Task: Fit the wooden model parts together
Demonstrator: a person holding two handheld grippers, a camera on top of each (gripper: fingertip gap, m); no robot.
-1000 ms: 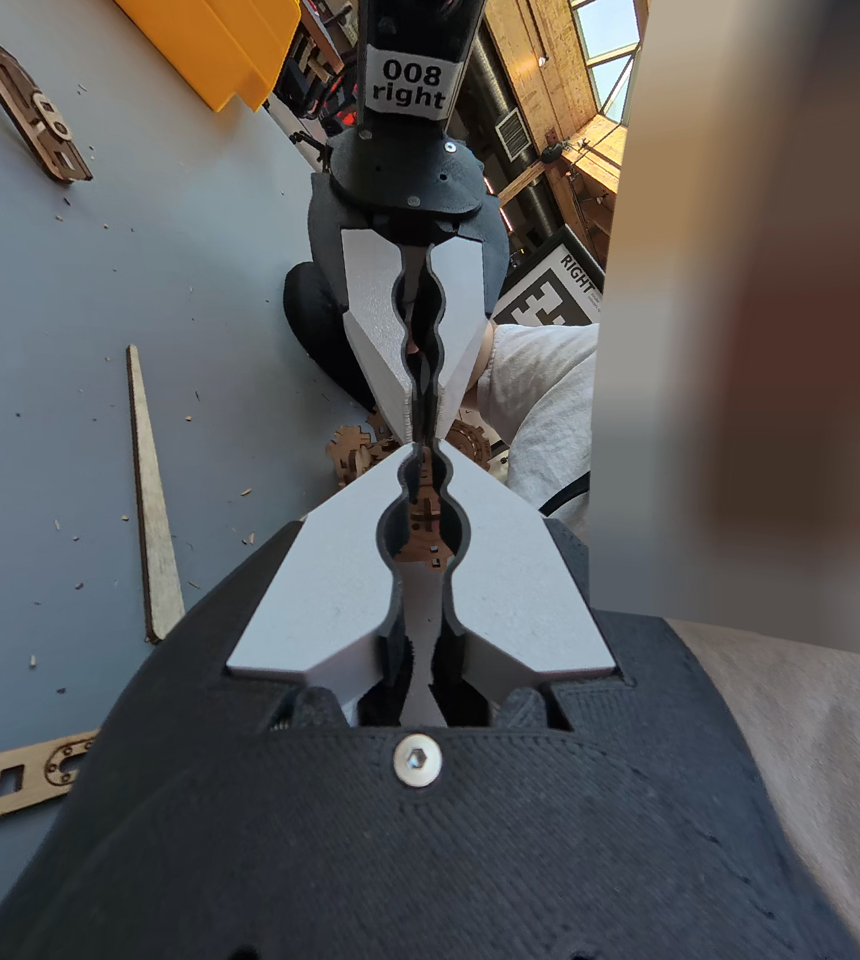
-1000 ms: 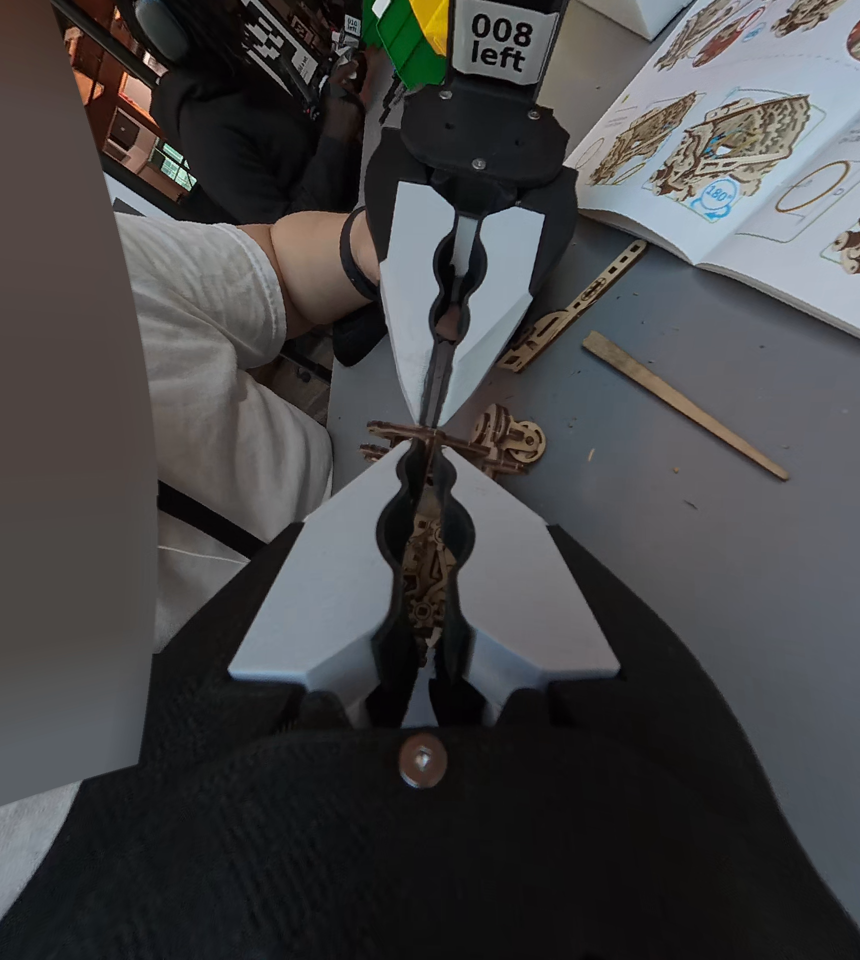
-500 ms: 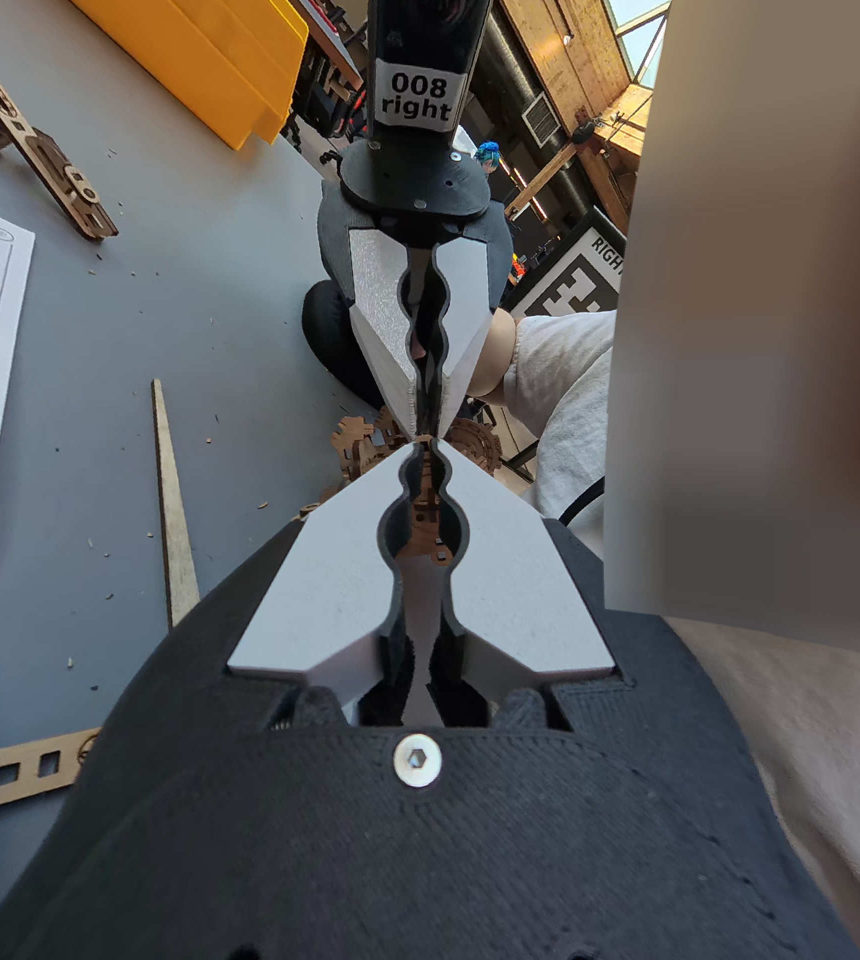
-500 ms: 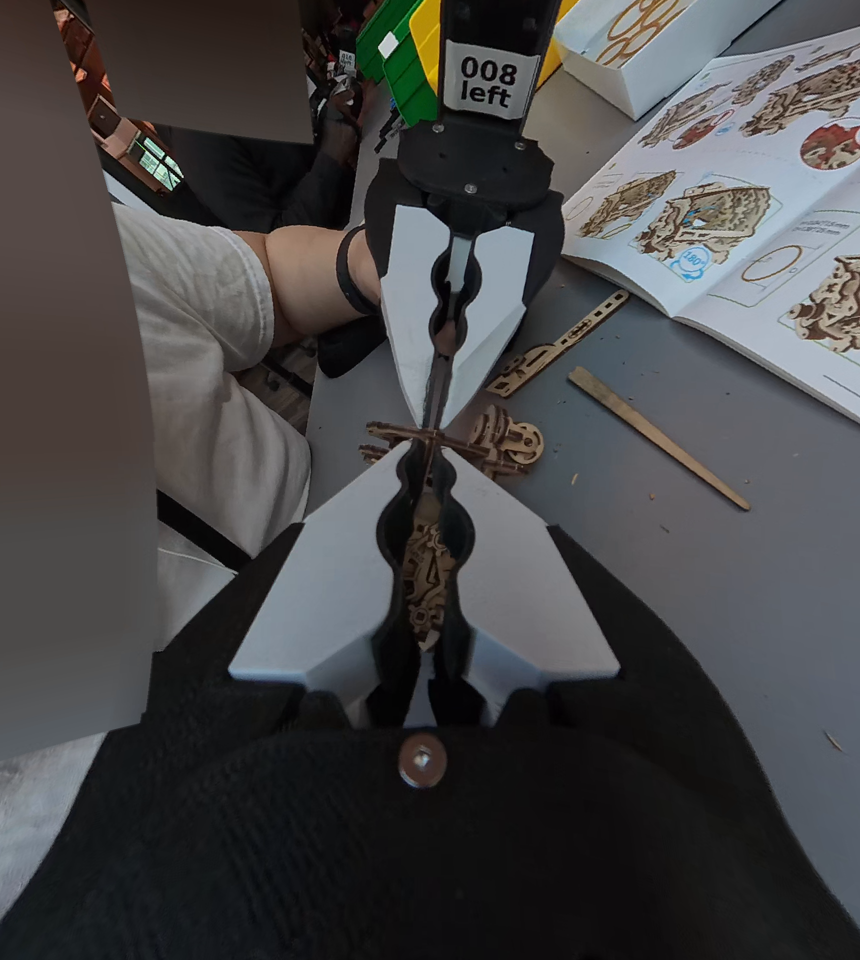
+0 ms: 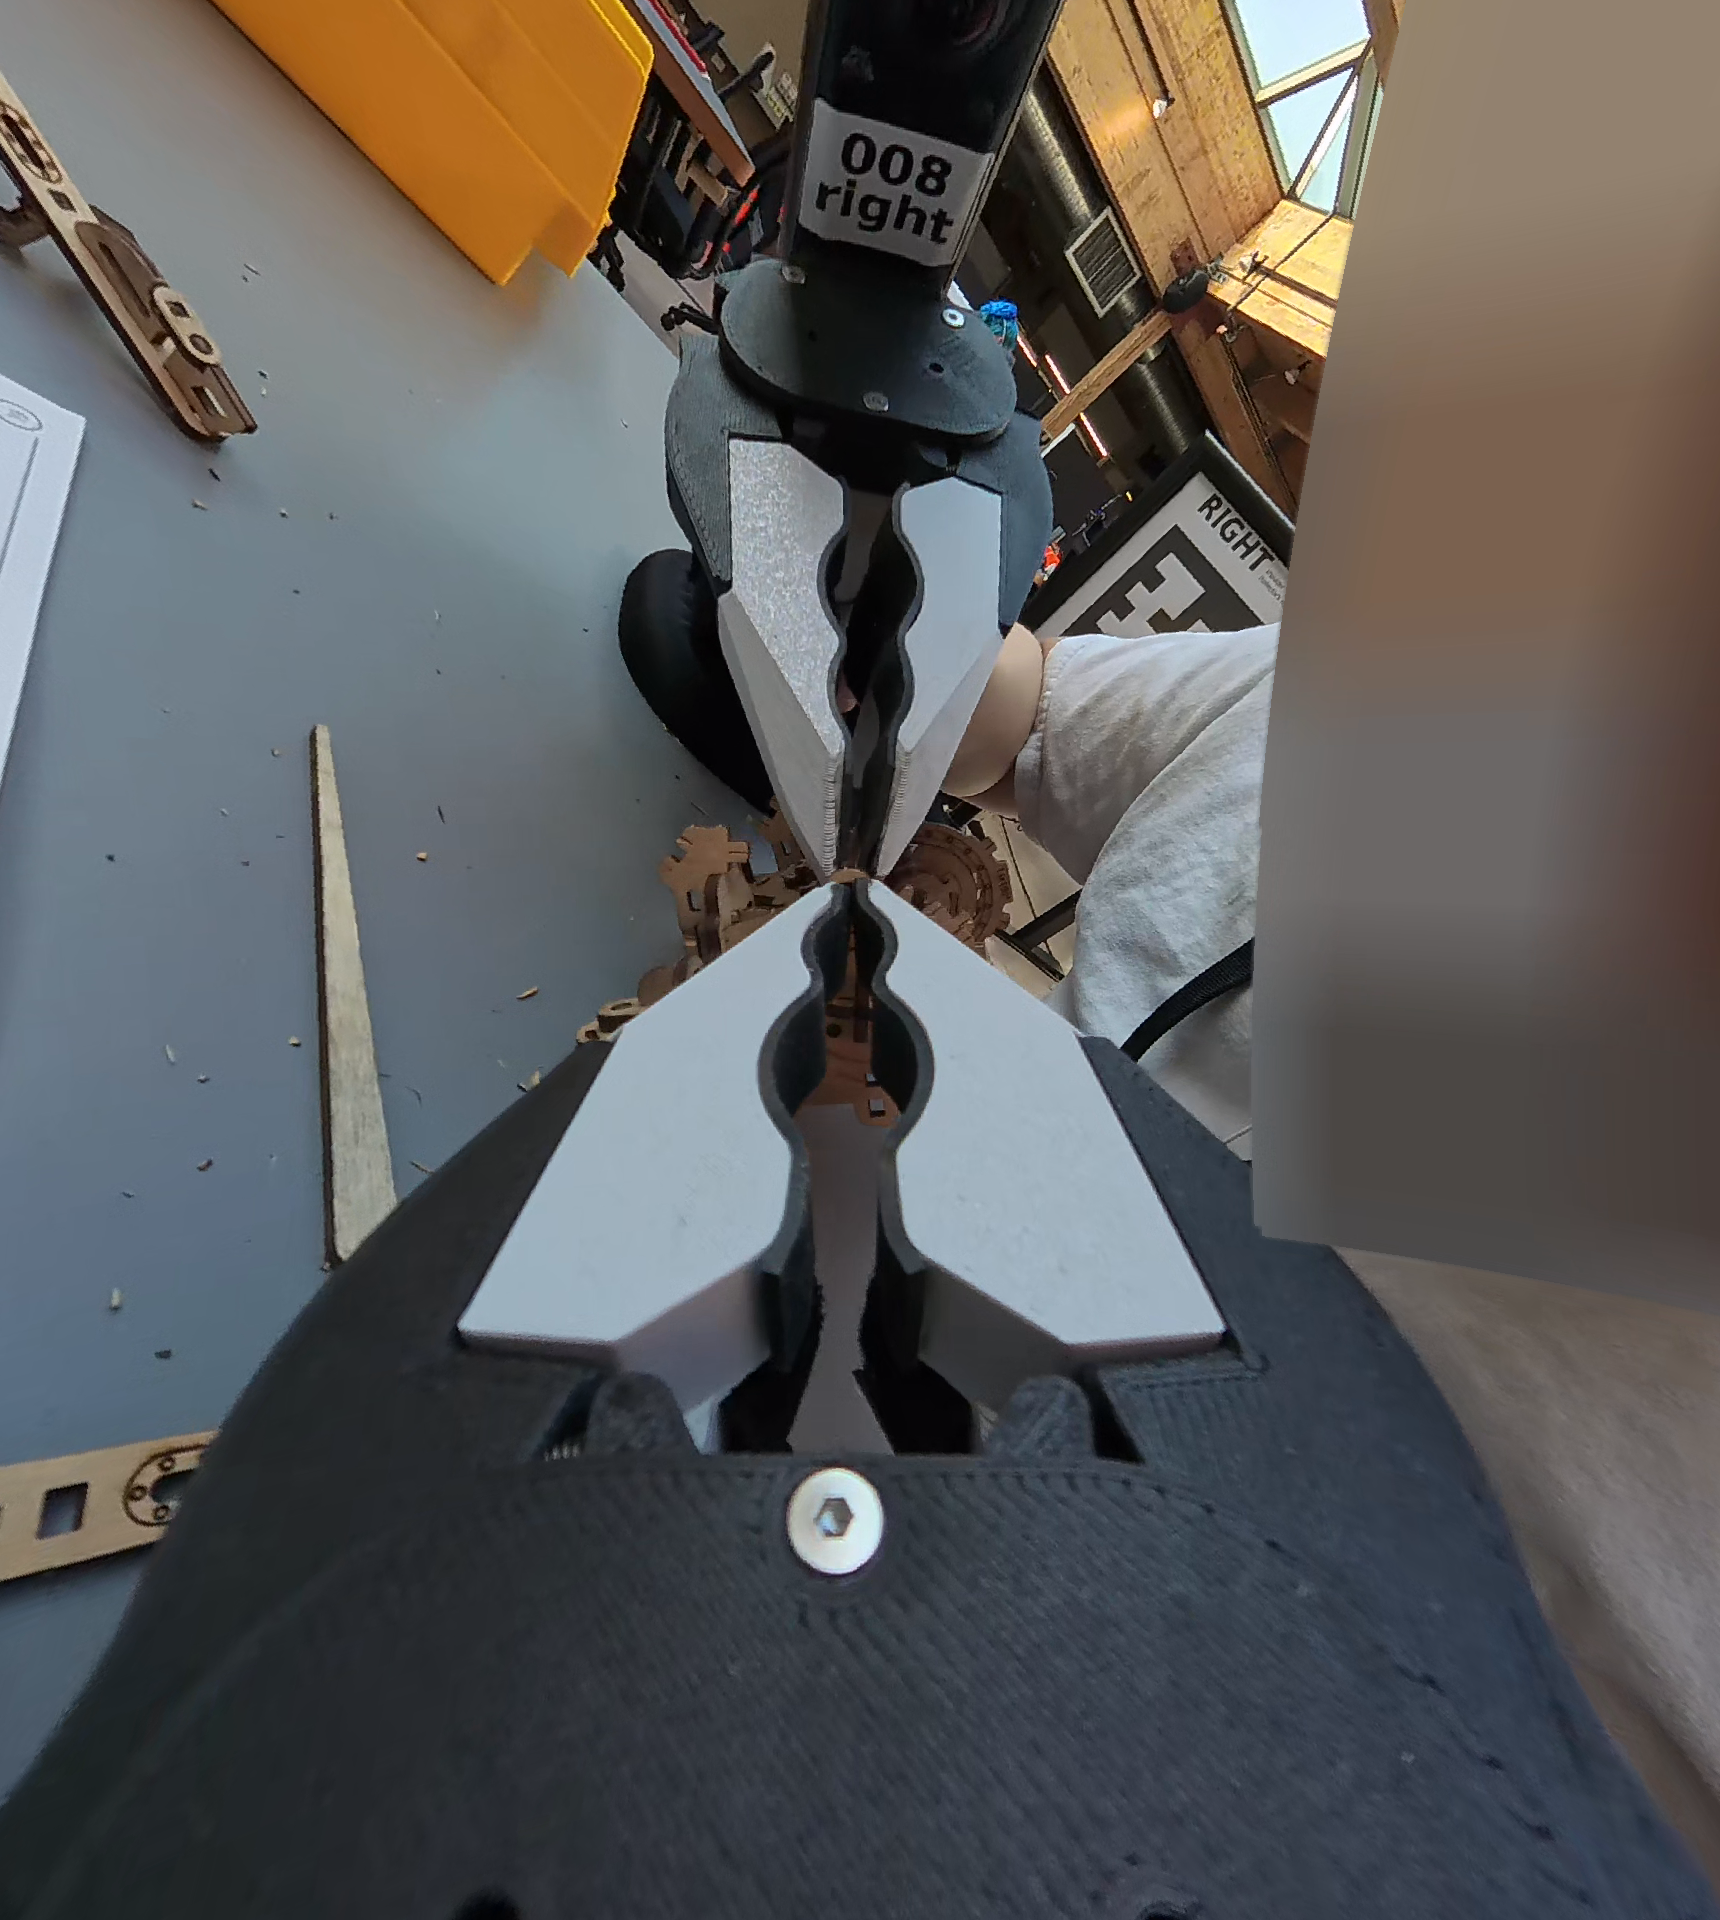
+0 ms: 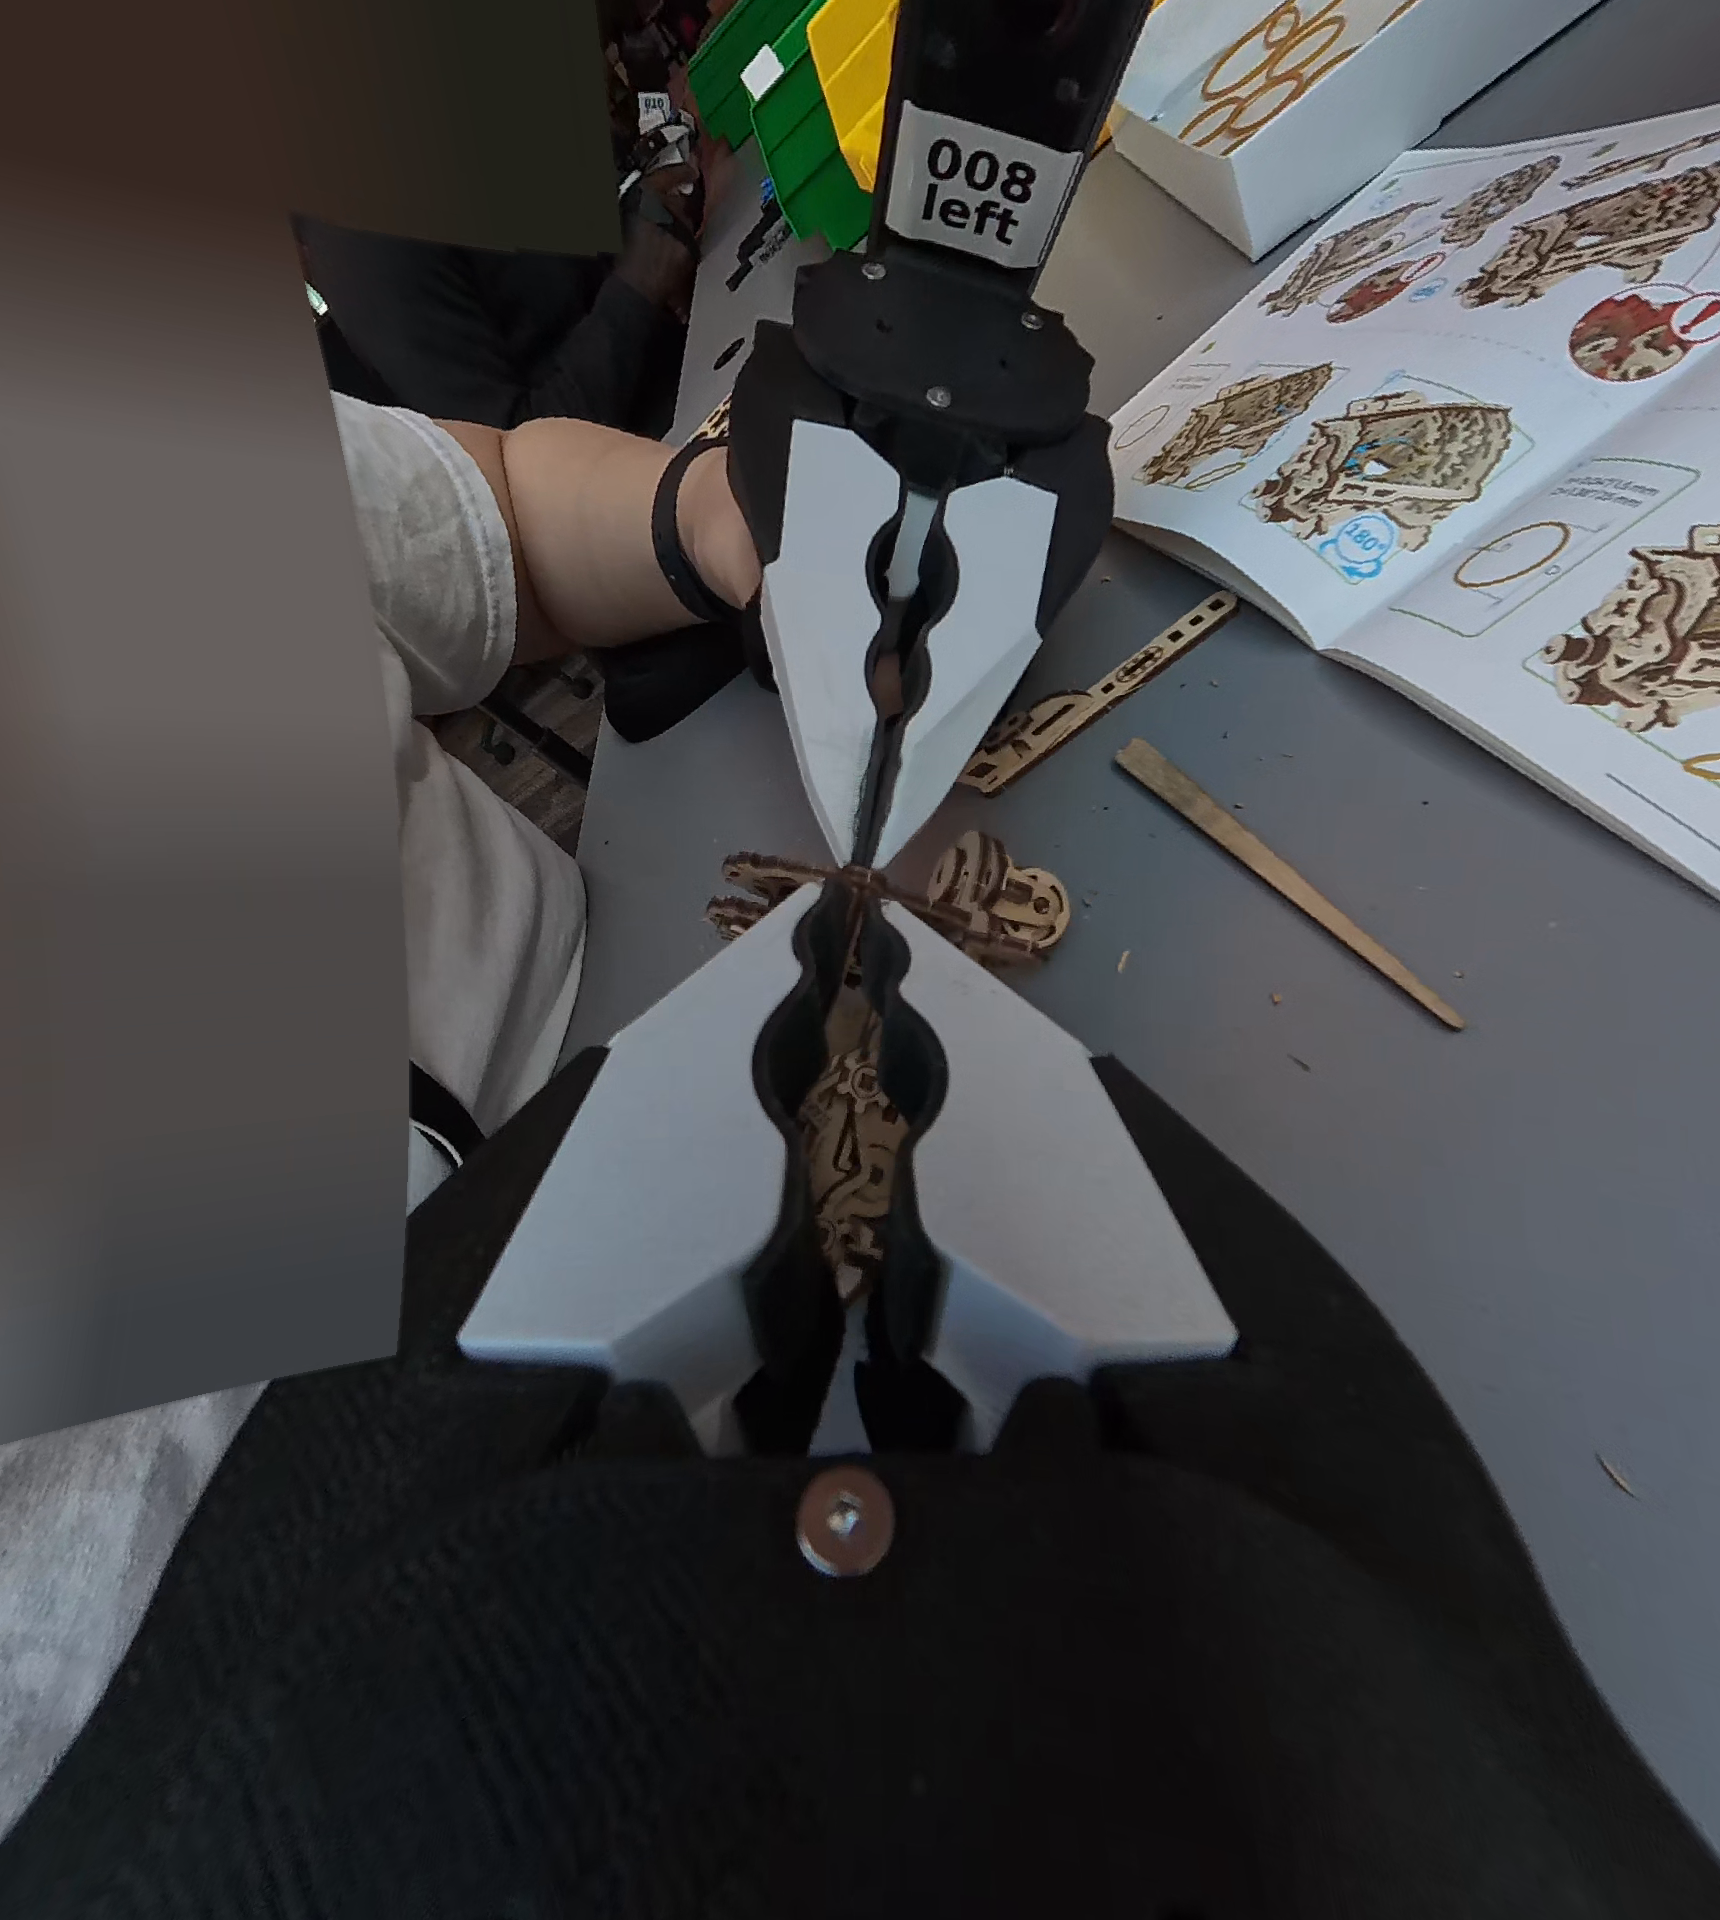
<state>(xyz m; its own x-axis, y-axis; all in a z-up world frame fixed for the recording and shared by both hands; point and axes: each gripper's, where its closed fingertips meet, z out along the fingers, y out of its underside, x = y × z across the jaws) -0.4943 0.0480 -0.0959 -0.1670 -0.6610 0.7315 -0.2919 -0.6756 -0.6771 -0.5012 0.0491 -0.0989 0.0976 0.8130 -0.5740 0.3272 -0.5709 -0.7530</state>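
The left gripper (image 5: pixel 851 883) and right gripper (image 6: pixel 851 883) meet tip to tip above the grey table (image 6: pixel 1355 1195), each closed on a thin wooden part (image 6: pixel 851 1164); push straight along the shared line, no twisting, so the joint seats without snapping

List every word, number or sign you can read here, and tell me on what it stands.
I do not quote writing; these things bear it.
White label on the right gripper: legible.
White tag on the left gripper: legible.
Black-and-white marker board: one legible word.
Instruction booklet: small print, mostly unreadable.
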